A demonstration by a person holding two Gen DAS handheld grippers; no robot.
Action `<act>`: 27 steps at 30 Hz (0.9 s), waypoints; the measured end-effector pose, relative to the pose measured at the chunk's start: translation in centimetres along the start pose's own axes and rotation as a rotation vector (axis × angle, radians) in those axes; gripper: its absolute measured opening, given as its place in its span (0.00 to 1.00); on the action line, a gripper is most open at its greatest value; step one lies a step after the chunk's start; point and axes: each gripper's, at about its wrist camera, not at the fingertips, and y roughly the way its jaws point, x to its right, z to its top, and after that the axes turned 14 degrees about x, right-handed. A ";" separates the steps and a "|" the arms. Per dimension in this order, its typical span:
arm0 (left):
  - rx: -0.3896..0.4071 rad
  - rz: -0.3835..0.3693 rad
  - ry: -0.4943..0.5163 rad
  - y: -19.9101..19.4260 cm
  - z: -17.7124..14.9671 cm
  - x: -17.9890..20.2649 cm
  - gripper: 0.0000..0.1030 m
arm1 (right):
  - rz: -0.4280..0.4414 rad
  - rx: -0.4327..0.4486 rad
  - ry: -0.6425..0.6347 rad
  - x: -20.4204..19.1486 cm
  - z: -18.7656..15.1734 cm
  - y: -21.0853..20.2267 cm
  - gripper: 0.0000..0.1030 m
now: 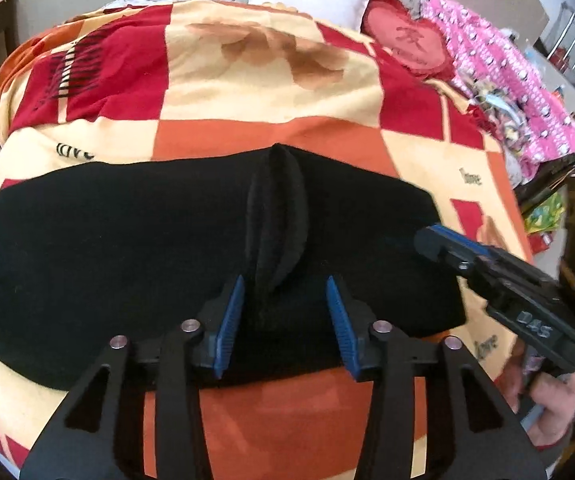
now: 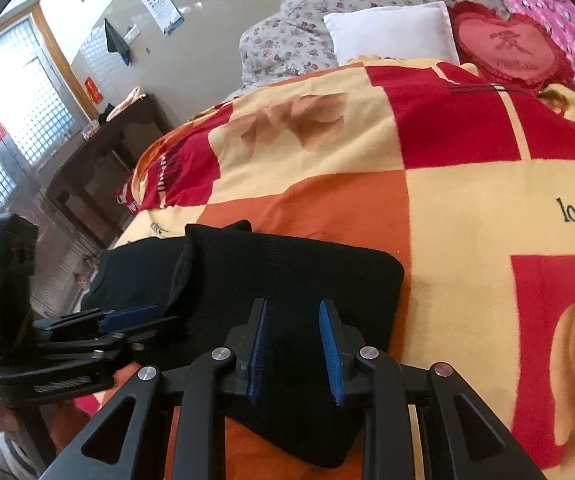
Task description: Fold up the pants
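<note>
Black pants (image 1: 127,240) lie folded in a long band across the checkered blanket (image 1: 267,92) on a bed. A pinched-up ridge of the black fabric (image 1: 277,216) stands in the middle of the band. My left gripper (image 1: 285,284) is open, its blue pads either side of the ridge's near end without pressing it. From the right wrist view the pants (image 2: 287,268) end in a rounded corner. My right gripper (image 2: 293,306) hovers open over that end, pads apart above flat fabric. It also shows at the pants' right edge as the right gripper (image 1: 427,240). The left gripper (image 2: 159,320) appears at the left.
A white pillow (image 2: 391,28), a red heart cushion (image 2: 507,48) and a floral quilt (image 2: 287,32) lie at the bed's head. Pink bedding (image 1: 507,72) is piled along the right side. A dark wooden desk (image 2: 99,148) stands beside the bed under a window.
</note>
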 end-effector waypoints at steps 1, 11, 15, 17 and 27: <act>-0.008 0.004 -0.004 0.4 0.0 0.0 0.43 | 0.000 0.000 -0.005 -0.1 0.0 0.0 0.25; 0.023 0.045 0.031 -0.5 -0.3 0.8 0.13 | 0.011 -0.007 -0.066 -2.1 0.5 1.2 0.25; 0.039 0.056 0.037 -1.3 -0.8 1.0 0.13 | 0.022 -0.033 -0.084 -3.0 0.8 2.7 0.25; 0.031 0.076 0.030 -0.6 -0.8 0.7 0.13 | 0.013 -0.063 -0.092 -3.1 0.6 4.1 0.25; 0.034 0.077 0.015 -0.7 -0.9 0.2 0.17 | 0.001 -0.053 -0.116 -4.2 0.9 3.4 0.26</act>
